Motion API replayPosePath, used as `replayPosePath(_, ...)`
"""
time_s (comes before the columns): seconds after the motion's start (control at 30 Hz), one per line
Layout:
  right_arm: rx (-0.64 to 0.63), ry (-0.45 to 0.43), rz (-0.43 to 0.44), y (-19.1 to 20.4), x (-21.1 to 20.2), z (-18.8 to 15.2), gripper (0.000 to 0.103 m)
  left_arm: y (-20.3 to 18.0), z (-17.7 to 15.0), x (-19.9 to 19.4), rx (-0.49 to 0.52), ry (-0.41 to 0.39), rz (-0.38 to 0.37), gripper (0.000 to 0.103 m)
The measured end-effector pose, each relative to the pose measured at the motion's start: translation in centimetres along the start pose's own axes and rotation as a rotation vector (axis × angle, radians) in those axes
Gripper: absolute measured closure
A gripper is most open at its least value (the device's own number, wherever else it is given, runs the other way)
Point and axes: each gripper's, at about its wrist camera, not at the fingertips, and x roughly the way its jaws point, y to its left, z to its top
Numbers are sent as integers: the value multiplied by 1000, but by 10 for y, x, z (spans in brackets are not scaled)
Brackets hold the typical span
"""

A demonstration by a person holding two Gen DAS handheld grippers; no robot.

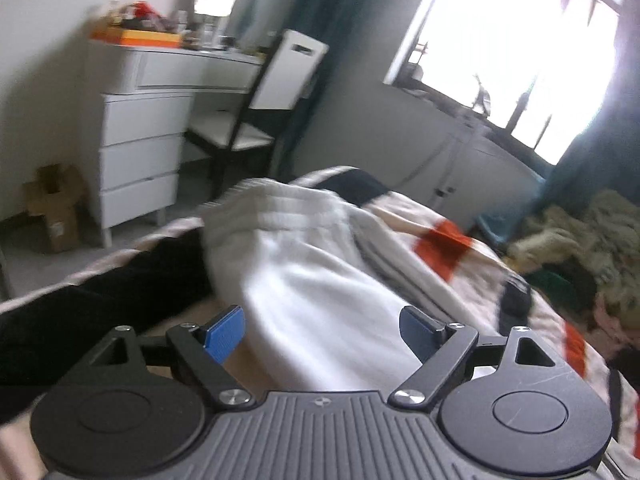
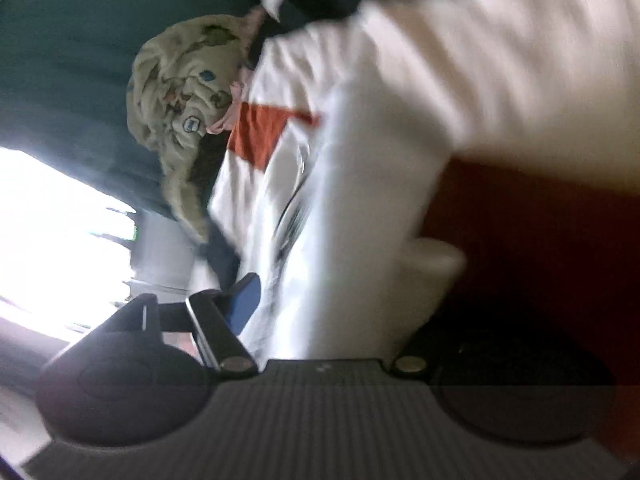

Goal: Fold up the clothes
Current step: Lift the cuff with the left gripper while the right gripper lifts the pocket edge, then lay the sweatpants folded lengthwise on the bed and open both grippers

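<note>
A white garment with ribbed folds lies along the bed, on a cream bedspread with orange and black patches. A black garment stretches to its left. My left gripper hovers over the near end of the white garment, open, with both blue pads clear of the cloth. In the right wrist view the picture is rolled and blurred. The white garment runs up between the jaws of my right gripper. Its left blue pad stands wide beside the cloth; the other finger is hidden in shadow.
Beyond the bed's foot stand a white dresser with clutter on top, a chair and a cardboard box. A bright window with teal curtains is at the right. A patterned blanket is heaped at the bed's far side.
</note>
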Motion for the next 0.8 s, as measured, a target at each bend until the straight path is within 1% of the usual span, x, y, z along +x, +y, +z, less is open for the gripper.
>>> replayPosePath(0.03,-35,-49,-31,2,-2,2,31,-10,-4,-1,12,1,-18,17)
replayPosePath(0.07,-9,-57,-25,-2,0,5,31,-20,-8,-2,24,2,-37,17)
replayPosePath(0.13,68,-51,5,-12,6,13,30,-43,-23,-3,63,-5,-80,17)
replayPosePath(0.23,152,-14,78,-29,5,16,30,-82,-53,1,145,6,-184,17)
replayPosePath(0.3,238,-10,116,-39,5,17,31,-106,-73,4,206,19,-257,17)
replayPosePath(0.37,324,-21,136,-45,2,17,32,-129,-92,6,275,19,-306,17)
replayPosePath(0.43,372,-20,118,-46,-4,13,32,-150,-111,11,344,17,-347,17)
replayPosePath(0.5,388,-3,85,-36,-3,13,31,-167,-132,18,427,28,-366,17)
replayPosePath(0.57,378,43,46,-27,-4,8,31,-178,-155,24,497,64,-363,17)
replayPosePath(0.63,394,79,46,-23,-6,2,31,-186,-174,31,569,108,-342,17)
replayPosePath(0.67,410,96,52,-22,-6,-1,31,-188,-179,33,594,116,-333,17)
replayPosePath(0.73,428,113,63,-25,-6,-5,28,-190,-184,37,632,122,-318,16)
replayPosePath(0.8,423,119,69,-24,-3,-7,28,-184,-180,39,599,147,-331,16)
